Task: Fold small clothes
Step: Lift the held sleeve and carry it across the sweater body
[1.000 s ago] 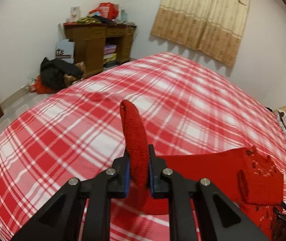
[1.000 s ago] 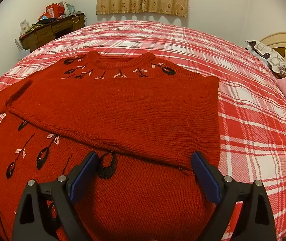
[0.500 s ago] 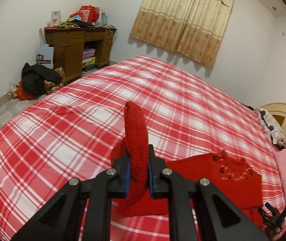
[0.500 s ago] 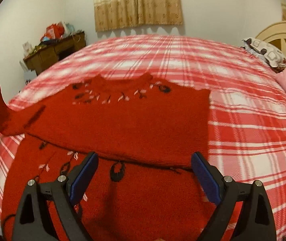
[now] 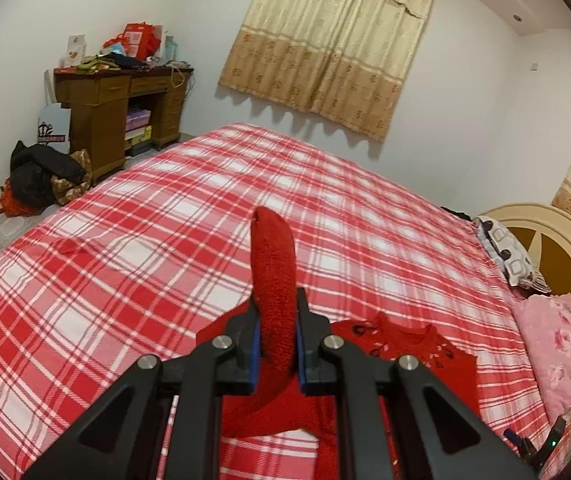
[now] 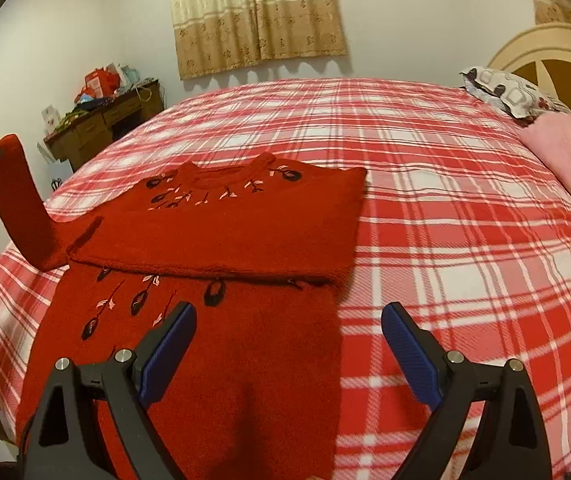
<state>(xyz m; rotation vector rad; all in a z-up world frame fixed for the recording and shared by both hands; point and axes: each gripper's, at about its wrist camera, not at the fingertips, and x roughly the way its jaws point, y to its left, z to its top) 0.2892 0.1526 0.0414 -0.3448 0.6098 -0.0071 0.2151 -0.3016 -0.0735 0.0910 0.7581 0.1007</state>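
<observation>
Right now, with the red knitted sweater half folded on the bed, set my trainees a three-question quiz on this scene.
1. True or false: the left tongs are shut on the red knitted sleeve.
2. The right tongs are: A open, B shut.
3. Fill in: the red knitted sweater with black embroidery lies on a red-and-white ____ bedsheet.

Key: 1 true; 2 A; 3 plaid.

Walls: white, plain.
Window: covered by a beige curtain (image 5: 325, 44).
Furniture: wooden desk (image 5: 117, 108), plaid-covered bed (image 5: 165, 232).
</observation>
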